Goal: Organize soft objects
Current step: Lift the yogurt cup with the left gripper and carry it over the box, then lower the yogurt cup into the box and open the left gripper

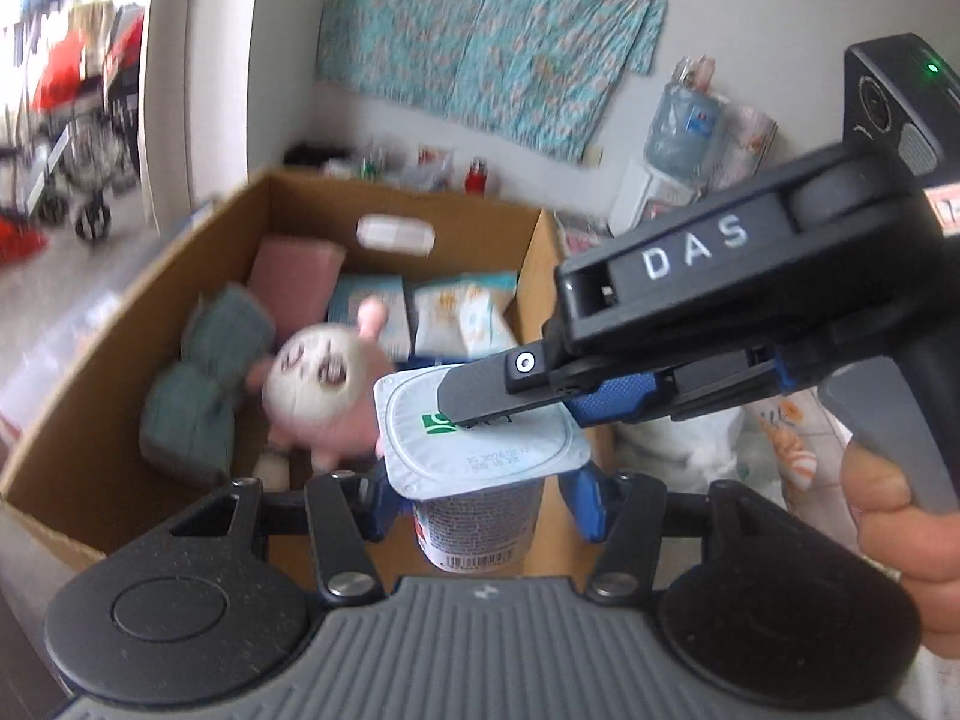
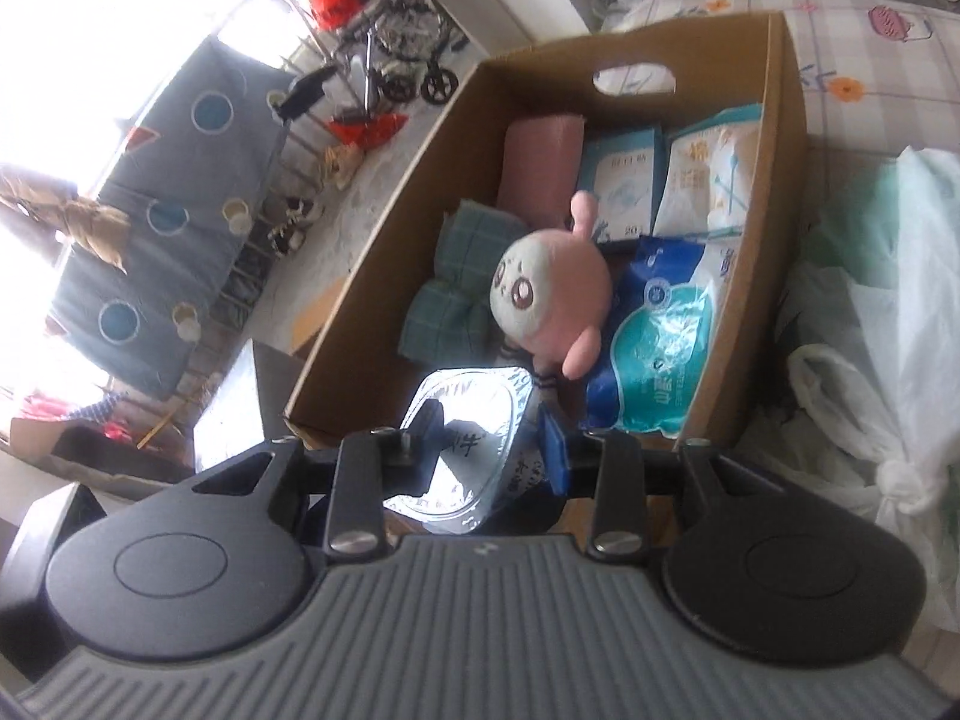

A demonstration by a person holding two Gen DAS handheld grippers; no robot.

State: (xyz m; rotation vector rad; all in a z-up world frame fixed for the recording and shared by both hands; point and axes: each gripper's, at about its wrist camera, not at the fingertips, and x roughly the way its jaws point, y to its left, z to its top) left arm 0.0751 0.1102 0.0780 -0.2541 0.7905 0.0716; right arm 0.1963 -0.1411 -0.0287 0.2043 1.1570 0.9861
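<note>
One cardboard box (image 2: 372, 276) stands open. Inside it is one plush toy (image 2: 549, 288) with a pale face and pink body. To its left lie two green checked cushions (image 2: 462, 276), one nearer, one farther. At the far end sits one pink block (image 2: 540, 162). On the right side are four sealed packs: two pale ones at the far wall (image 2: 624, 186) (image 2: 705, 186), two blue-and-white ones nearer (image 2: 654, 360) (image 2: 717, 276), though overlap makes that count uncertain. One yogurt cup (image 1: 480, 462) with a foil lid is nearest. Two grippers show, the left gripper (image 1: 480, 492) and the right gripper (image 1: 510, 402). One water jug (image 1: 684, 120) stands far right.
</note>
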